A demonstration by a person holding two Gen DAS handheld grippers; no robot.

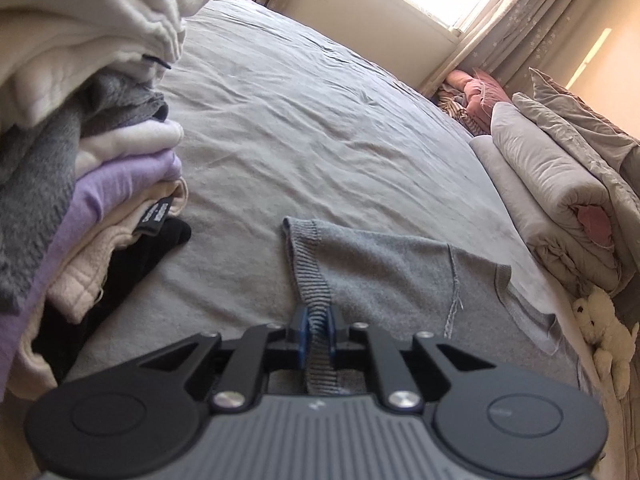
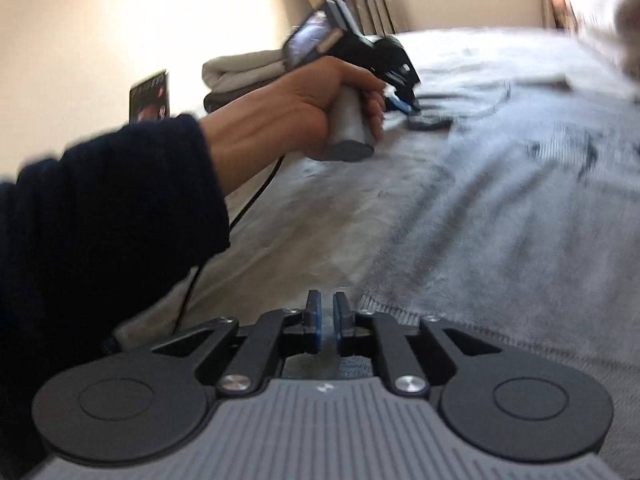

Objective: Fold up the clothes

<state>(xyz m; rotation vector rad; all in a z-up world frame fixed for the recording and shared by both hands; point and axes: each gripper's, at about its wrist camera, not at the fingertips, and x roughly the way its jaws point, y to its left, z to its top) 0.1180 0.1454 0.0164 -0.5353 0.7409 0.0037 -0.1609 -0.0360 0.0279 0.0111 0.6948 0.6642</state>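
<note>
A grey knit sweater point(image 1: 400, 272) lies flat on the grey bed sheet point(image 1: 300, 120). My left gripper point(image 1: 317, 320) is shut on its ribbed hem point(image 1: 310, 276), which rises in a fold between the blue pads. In the right wrist view the same sweater point(image 2: 500, 220) spreads to the right, blurred. My right gripper point(image 2: 327, 320) sits at the near corner by the ribbed hem point(image 2: 384, 310), its pads close together with a thin strip of grey cloth between them. Farther along the sweater's edge, a hand point(image 2: 288, 116) in a dark sleeve holds the left gripper point(image 2: 404, 106).
A stack of folded clothes point(image 1: 100, 168) in white, grey, lilac, cream and black stands at the left. Folded duvets point(image 1: 560, 192) and a white soft toy point(image 1: 604, 332) line the right edge of the bed. A black cable point(image 2: 224, 236) trails over the near left sheet.
</note>
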